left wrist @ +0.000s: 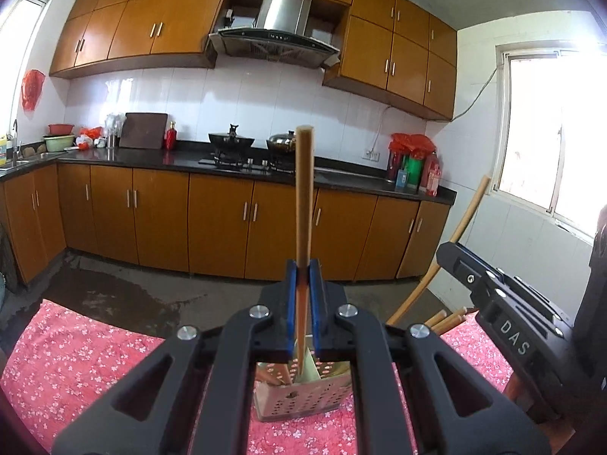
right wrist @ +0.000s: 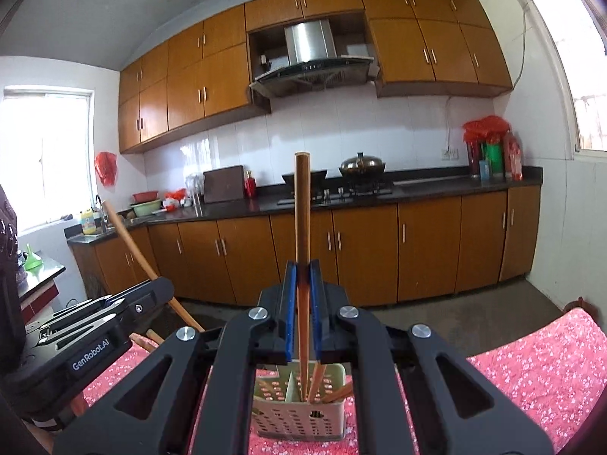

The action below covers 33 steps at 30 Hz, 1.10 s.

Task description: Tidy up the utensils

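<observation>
In the left wrist view my left gripper (left wrist: 303, 267) is shut on a wooden chopstick (left wrist: 304, 189) that stands upright, its lower tip at the mouth of a perforated metal utensil holder (left wrist: 303, 402). My right gripper (left wrist: 461, 256) shows at the right, holding a second slanted chopstick (left wrist: 461, 227). In the right wrist view the right gripper (right wrist: 302, 267) is shut on an upright chopstick (right wrist: 302, 208) above the holder (right wrist: 299, 421), which contains several chopsticks (right wrist: 316, 383). The left gripper (right wrist: 151, 292) appears at the left with its chopstick (right wrist: 127, 239).
The holder stands on a table with a pink floral cloth (left wrist: 95, 364). Beyond a grey floor runs a dark kitchen counter (left wrist: 182, 159) with a stove, pots (left wrist: 230, 138), bottles and orange cabinets. Loose chopstick ends (left wrist: 445, 320) lie near the right gripper.
</observation>
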Motion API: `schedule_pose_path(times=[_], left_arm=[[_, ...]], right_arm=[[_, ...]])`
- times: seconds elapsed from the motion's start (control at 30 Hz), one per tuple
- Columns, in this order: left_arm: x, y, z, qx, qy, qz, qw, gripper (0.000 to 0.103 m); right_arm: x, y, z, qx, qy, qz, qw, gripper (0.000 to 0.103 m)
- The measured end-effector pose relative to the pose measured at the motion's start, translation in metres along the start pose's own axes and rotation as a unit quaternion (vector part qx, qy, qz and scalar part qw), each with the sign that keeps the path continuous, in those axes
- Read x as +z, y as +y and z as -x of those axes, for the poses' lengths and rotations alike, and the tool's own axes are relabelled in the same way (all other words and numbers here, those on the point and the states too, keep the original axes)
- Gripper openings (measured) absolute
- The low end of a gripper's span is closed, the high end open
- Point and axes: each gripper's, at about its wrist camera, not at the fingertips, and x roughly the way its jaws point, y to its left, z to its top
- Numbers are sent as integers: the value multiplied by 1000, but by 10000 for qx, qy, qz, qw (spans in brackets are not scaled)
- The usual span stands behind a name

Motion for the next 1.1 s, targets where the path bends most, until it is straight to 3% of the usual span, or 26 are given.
schedule_pose_path(times=[0.1, 0.17, 0.23, 0.3, 0.43, 0.5, 0.57, 0.6, 0.67, 0.73, 0.83, 1.1], left_arm=[[1, 3, -3, 1, -2, 49, 10000, 14], [3, 6, 1, 38, -68, 76, 9999, 24], [5, 10, 9, 63, -135, 113, 9998, 28], [10, 13, 19, 87, -204, 154, 9996, 33], [10, 17, 52, 210, -347, 103, 9991, 52], [6, 18, 72, 354, -380, 55, 9986, 66], [-3, 19, 93, 499, -433, 50, 9978, 85], [-8, 20, 105, 544, -467, 10, 9974, 88], [-22, 18, 128, 706, -499, -111, 9962, 97], [-37, 16, 149, 833, -512, -218, 9950, 99], [-68, 13, 181, 1098, -467, -386, 9921, 99], [-134, 2, 233, 1308, -366, -593, 9890, 99]], right_arm=[[1, -2, 4, -7, 35, -47, 10000, 9], [5, -3, 9, -26, -3, -55, 10000, 9], [7, -5, 19, -52, -78, -56, 9999, 15], [11, -7, 34, -101, -196, -44, 9997, 32], [12, -7, 61, -191, -268, 49, 9994, 43], [9, -7, 76, -249, -297, 100, 9992, 65], [1, -2, 98, -347, -326, 176, 9987, 80], [-2, -1, 105, -375, -338, 210, 9985, 89], [-12, 4, 124, -493, -378, 316, 9976, 96], [-23, 10, 140, -642, -368, 419, 9964, 101], [-44, 17, 161, -788, -253, 479, 9954, 101], [-97, 33, 195, -914, 88, 544, 9943, 101]])
